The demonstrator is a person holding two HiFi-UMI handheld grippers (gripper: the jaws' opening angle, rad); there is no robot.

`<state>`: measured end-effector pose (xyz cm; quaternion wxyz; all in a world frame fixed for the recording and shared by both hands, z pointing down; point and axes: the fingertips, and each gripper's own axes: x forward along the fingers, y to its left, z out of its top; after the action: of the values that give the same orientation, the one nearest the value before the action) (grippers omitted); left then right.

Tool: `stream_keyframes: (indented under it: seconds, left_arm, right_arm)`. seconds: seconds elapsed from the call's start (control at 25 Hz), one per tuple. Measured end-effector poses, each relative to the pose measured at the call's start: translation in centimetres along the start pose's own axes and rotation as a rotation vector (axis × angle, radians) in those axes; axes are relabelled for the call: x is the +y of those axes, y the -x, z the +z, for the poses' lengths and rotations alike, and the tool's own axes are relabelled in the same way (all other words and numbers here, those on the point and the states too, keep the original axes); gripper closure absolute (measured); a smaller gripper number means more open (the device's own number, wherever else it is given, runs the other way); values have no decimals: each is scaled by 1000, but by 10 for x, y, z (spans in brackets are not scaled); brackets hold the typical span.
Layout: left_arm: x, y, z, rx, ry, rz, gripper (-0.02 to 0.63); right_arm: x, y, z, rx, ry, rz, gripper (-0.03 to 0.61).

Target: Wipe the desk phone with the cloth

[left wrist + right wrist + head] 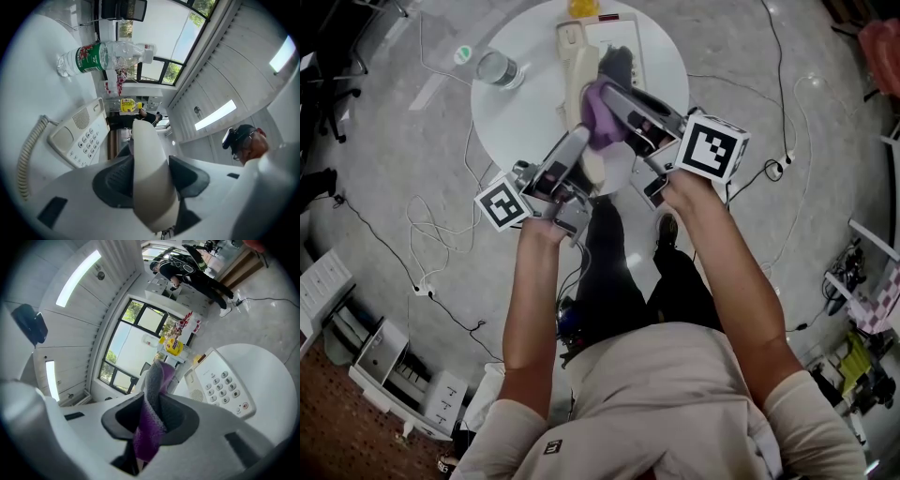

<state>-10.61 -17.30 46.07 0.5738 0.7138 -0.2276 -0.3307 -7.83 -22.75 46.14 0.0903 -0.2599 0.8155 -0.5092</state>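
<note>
The left tongs pinch the cream plastic handset of the desk phone. The handset is held off its cream keypad base, which sits at the far edge of the round white tabletop. The right tongs are clamped on the folded purple-and-grey cloth.

In the head view, the handset's long axis runs from the near edge toward the far edge. The cloth lies against its right side, about mid-length. The next stroke likely follows that axis, driven by the right hand.

A clear plastic water bottle stands near the left edge.
</note>
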Motion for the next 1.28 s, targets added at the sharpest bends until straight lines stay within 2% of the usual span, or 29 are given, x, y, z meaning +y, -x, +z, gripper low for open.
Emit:
stream_keyframes:
  seconds: [0.16,0.36,0.52,0.6,0.72,0.8,0.88,0.96,1.08,1.2,1.28]
  left_arm:
    - [-3,-4,0,-13,-7,-2,390]
    - [1,-3,8,-37,-21,24,390]
    - [0,-3,17,-37,-83,58,391]
    - [1,-4,19,-13,-125,84,393]
    - [1,-6,17,57,-219,151,393]
    - [2,-6,13,110,-293,206,393]
    - [4,-6,8,143,-325,238,393]
    - [7,-6,5,172,-367,277,393]
    - [11,-5,3,211,-429,327,393]
    - [14,-5,2,224,-487,333,394]
    - [14,-5,1,239,-520,343,394]
  right_arm:
    - [14,2,-17,79,-11,49,503]
    - [19,18,-37,166,-15,54,505]
    - [19,37,-66,263,-24,42,505]
    - [15,46,-64,259,11,0,506]
    - [22,58,-24,174,193,-99,506]
    - [41,57,8,133,371,-140,506]
    - [65,46,28,141,556,-144,506]
    - [83,26,28,215,723,-133,505]
    - [90,-9,2,411,945,-141,503]
    - [77,-24,-24,593,1064,-182,502]
    - [66,-25,-29,653,1107,-225,502]
